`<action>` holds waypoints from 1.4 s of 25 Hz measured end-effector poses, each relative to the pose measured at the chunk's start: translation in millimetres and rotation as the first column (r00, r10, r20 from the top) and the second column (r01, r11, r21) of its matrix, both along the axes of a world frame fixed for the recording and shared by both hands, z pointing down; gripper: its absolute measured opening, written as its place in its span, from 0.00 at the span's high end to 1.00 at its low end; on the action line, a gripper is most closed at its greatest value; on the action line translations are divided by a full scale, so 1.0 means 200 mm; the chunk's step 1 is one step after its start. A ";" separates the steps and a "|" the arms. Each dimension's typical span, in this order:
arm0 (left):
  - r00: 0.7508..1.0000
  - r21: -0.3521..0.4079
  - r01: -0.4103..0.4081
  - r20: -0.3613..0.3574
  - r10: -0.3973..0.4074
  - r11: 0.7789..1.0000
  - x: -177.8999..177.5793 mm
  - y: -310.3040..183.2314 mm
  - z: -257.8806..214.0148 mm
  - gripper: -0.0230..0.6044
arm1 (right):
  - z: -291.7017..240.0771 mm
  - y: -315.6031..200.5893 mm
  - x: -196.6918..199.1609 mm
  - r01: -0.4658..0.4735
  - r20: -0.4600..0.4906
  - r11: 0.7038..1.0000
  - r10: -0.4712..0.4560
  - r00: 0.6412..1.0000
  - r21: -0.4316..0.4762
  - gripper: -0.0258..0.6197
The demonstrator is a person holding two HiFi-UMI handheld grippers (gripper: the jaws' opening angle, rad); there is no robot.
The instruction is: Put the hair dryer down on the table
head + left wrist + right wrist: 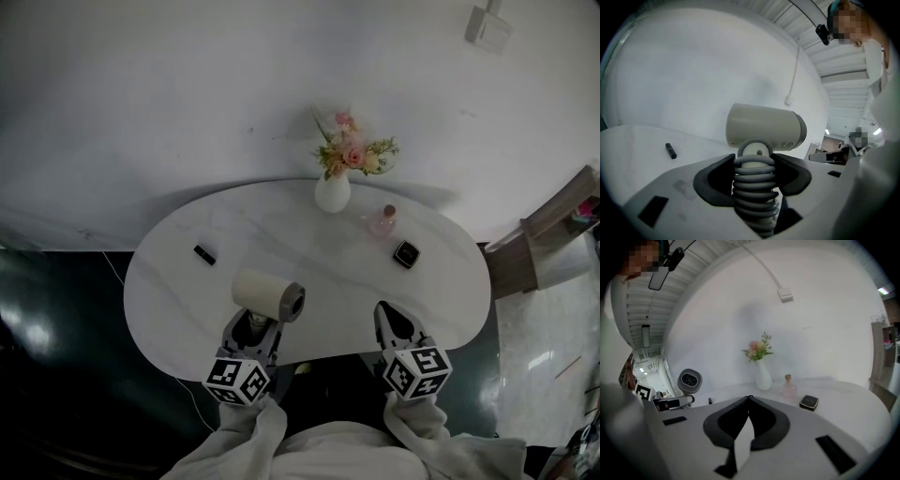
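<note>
Nearest the person, the left tongs (753,165) are clamped on the cord-wrapped handle (752,187) of the hair dryer (267,293), whose cream barrel hangs over the near edge of the white counter (309,246). Beside them the right tongs (749,398) are closed, tips together, with nothing between. Farther out lie a small black stick (204,254) on the left and a black square case (406,254) on the right, then a pink bottle (384,221) and a white vase of flowers (333,192) at the far edge

The cream hair dryer (267,293), grey at its rear end, sits crosswise in my left gripper (752,163), its handle wound with grey cord (753,187), above the white marble table's (309,244) near edge.
</note>
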State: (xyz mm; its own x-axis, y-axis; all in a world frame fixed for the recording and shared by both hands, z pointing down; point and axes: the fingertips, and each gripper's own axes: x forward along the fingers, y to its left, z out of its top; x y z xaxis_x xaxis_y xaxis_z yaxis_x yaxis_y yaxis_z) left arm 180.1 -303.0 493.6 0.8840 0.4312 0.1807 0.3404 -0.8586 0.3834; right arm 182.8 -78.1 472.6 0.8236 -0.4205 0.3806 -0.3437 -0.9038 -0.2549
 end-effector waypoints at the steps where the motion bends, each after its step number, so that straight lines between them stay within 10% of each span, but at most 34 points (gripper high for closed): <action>1: 1.000 0.018 -0.002 0.005 0.002 1.000 0.03 0.01 0.00 0.59 | 0.01 0.01 0.02 -0.003 0.005 1.000 0.003 1.000 0.002 0.88; 35: 0.929 0.278 -0.115 0.369 0.005 0.954 0.77 0.28 0.50 0.59 | 0.20 0.13 0.47 0.047 0.142 0.998 -0.052 0.989 0.033 0.88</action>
State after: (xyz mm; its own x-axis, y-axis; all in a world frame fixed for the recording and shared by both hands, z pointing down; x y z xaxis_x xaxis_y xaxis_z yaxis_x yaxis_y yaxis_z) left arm 335.1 -246.3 593.9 0.7086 0.3610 0.6062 0.2805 -0.9325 0.2274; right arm 277.2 -51.2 512.5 0.7397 -0.4721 0.4796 -0.3461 -0.8780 -0.3305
